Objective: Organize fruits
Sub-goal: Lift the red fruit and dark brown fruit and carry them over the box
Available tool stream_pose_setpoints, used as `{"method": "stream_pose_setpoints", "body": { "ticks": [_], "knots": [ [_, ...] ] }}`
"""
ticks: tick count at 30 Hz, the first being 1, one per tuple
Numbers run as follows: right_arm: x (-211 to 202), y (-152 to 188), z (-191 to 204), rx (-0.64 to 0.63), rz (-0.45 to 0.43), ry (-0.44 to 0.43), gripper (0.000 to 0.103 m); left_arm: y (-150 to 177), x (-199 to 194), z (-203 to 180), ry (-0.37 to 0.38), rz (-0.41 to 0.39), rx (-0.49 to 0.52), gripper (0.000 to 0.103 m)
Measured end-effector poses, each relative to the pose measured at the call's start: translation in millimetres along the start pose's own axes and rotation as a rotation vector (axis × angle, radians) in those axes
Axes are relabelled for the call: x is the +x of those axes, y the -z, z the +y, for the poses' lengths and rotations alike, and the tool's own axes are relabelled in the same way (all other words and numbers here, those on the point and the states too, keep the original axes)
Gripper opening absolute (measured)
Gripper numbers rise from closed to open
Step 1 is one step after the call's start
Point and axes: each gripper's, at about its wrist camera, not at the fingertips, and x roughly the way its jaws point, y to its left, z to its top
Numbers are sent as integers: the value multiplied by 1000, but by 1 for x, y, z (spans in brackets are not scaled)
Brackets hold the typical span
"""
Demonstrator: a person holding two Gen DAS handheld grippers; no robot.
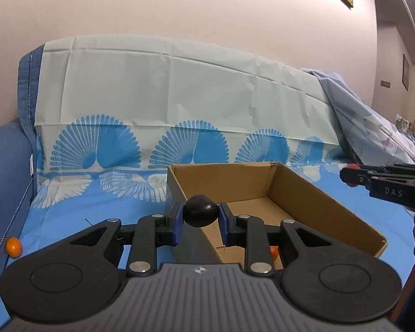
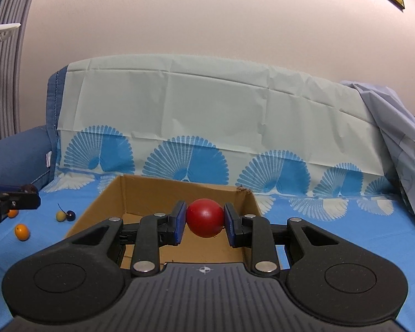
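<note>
I've got a dark plum-coloured fruit pinched between the blue pads of my left gripper, jaws clamped on both its flanks, and just beyond those jaws sits the near-left corner of the cardboard box. So the fruit hangs over the box's rim, not yet let go. Over on the other side, my right gripper is closed on a red round fruit — pads tight against its sides — and past those fingertips I'm looking straight at the box's brown floor, so this one reads as over the open box.

What I can see of the box's inside looks bare; I spot no fruit resting in it, though my own grippers hide part of the floor. By my reckoning that puts us early: two fruits carried, none visibly delivered.

Outward from the jaws, there's more to fetch. Left of my right gripper, on the blue cloth, lie an orange fruit, a pale yellowish one touching a dark cherry-like one, and another orange one half hidden behind the other gripper's tip. The left view shows an orange fruit far off to the left of its jaws, and a sliver of orange tucked behind the right finger linkage — can't tell whether that one is inside the box or beside it.
</note>
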Motion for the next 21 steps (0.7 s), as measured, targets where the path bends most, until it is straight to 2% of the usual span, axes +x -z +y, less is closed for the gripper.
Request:
{"method": "stream_pose_setpoints", "body": {
  "ticks": [7,21],
  "knots": [
    [6,1,1,-2,15,3,30,1,11,0,21,26,-54,30],
    [9,1,1,-3,20,0,30,4,14,-10,31,22,-43,30]
  ]
}}
